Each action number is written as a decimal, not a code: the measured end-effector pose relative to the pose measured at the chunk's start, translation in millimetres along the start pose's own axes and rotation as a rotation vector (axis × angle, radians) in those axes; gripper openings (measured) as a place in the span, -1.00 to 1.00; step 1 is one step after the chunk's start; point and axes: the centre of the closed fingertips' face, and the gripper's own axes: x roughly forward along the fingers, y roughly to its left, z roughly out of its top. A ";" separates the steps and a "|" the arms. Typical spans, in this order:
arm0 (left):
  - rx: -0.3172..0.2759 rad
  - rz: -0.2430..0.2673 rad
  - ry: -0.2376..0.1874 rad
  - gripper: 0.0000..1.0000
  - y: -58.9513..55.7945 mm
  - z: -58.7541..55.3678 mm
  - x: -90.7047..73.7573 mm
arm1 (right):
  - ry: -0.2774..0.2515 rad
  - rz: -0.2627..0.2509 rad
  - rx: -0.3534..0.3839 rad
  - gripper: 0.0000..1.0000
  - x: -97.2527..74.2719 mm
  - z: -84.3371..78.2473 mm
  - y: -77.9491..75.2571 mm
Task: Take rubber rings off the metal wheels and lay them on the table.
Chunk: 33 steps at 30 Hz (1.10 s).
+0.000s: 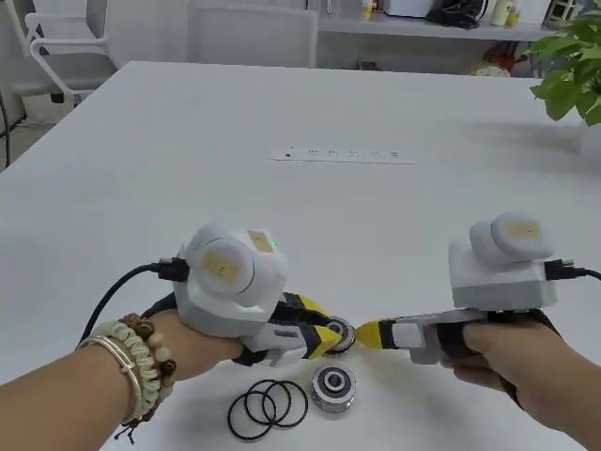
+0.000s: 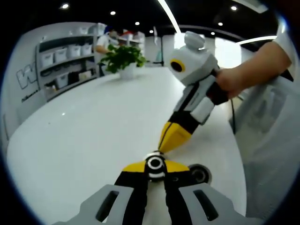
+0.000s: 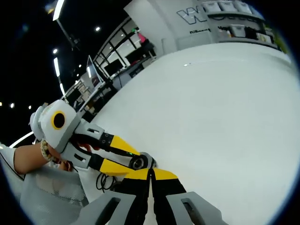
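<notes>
Head view catches loose rubber rings overlapping on the counter, just beside a second wheel; left gripper view catches that wheel past its own jaws. Left tongs parted narrowly, clamped on a metal wheel held above the counter. Right tongs closed, tip touching the clamped wheel

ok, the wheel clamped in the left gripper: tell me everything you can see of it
The held wheel is small and round. It looks like silvery metal with a dark centre, much like a bearing. It is clamped between the yellow tips of the left gripper, face toward that gripper's camera, low over the white table. The shut tips of the right gripper meet its rim. Whether any rubber sits on it is too small to tell.
</notes>
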 end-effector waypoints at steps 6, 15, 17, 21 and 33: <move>0.001 0.005 0.001 -0.73 -0.3 0.1 -0.2 | 0.029 -0.026 -0.030 -1.00 0.2 -4.6 -0.1; 0.003 0.009 -0.003 -0.73 0.1 0.0 0.0 | 0.034 -0.025 -0.010 -1.00 0.6 -3.9 1.0; 0.007 0.009 -0.001 -0.73 0.0 0.0 0.0 | 0.034 -0.026 -0.012 -1.00 0.5 -3.4 2.0; 0.013 0.008 -0.001 -0.73 0.2 0.2 0.4 | 0.039 -0.031 -0.032 -1.00 0.7 -4.2 9.7; 0.024 0.012 0.000 -0.73 -0.4 0.3 0.9 | 0.048 -0.034 -0.057 -1.00 1.4 -3.1 14.6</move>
